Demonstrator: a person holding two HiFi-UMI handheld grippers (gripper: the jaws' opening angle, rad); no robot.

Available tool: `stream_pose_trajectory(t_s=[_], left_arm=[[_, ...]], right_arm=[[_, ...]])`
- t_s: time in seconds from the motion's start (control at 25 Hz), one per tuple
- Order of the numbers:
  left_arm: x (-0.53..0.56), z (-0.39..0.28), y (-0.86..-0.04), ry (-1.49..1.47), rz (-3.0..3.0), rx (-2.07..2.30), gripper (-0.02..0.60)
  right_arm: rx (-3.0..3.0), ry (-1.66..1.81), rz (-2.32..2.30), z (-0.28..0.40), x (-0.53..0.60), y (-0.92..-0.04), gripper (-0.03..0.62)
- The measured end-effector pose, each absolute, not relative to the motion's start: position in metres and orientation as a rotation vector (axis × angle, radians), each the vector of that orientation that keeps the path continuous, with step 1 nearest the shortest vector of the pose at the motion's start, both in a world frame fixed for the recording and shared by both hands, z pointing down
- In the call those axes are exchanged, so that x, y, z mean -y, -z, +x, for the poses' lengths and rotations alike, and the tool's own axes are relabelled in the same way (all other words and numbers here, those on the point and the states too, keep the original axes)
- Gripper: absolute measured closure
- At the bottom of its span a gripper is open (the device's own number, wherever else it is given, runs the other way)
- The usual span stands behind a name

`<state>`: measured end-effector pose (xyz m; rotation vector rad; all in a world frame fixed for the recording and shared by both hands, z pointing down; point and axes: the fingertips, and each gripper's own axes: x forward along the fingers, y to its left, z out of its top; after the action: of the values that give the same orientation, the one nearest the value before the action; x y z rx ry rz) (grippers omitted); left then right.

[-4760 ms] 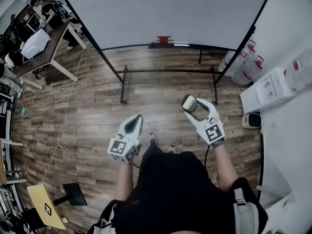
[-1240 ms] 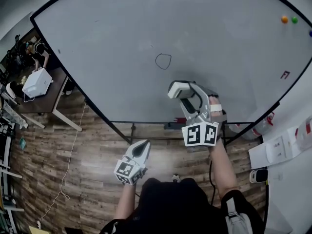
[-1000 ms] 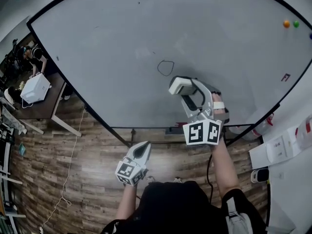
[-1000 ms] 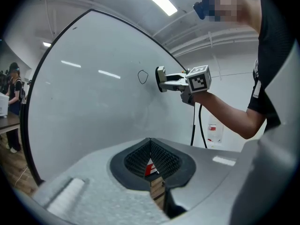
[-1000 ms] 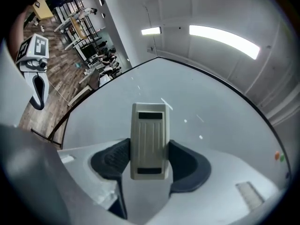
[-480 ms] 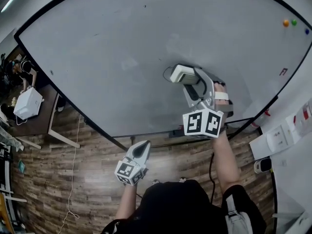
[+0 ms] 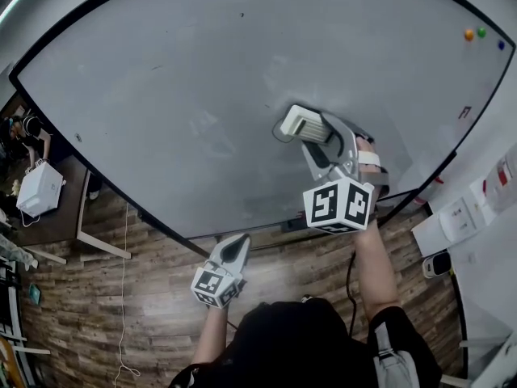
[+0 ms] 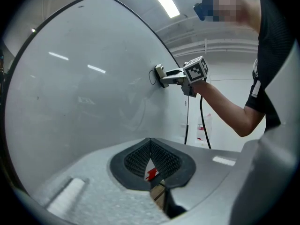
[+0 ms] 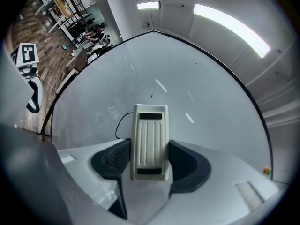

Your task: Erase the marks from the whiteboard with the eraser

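White ribbed eraser (image 9: 149, 142) between right gripper (image 7: 315, 136) jaws, against whiteboard (image 7: 186, 71) at black loop (image 9: 120, 123); left gripper (image 7: 233, 247) jaws together.

Nothing legible anywhere. A small red marking (image 7: 464, 111) at three o'clock on the wide white whiteboard (image 7: 161, 79) is too tiny to read.

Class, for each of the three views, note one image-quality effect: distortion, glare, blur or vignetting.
Head view: the wide lens bows the edge of the whiteboard into a curve. Left gripper view: ceiling-light streaks glare on the board, a mosaic patch sits top right, corners darken. Right gripper view: the eraser is sharp; light streaks reflect on the board above it.
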<state>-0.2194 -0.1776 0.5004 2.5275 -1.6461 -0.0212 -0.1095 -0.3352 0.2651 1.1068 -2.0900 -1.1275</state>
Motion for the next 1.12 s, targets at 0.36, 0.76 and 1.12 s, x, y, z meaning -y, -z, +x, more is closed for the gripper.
stream_pose_trajectory(t_s=[0.36,0.76,1.12], left_arm=[[0.183,-0.222,-0.506,0.024,2.545,1.589,0.572],[0.184,-0.234,-0.514,0.023,2.532,1.578,0.572],[0.188,-0.234,-0.516,0.031,2.53,1.568,0.572]], right_arm=[[2.066,1.131,1.008,-0.149,0.318,-0.286,0.344],[2.0,1.162,0.957,-0.169,0.31,-0.316,0.344],[1.991,1.133,1.202,-0.111,0.336,-0.244,0.344]])
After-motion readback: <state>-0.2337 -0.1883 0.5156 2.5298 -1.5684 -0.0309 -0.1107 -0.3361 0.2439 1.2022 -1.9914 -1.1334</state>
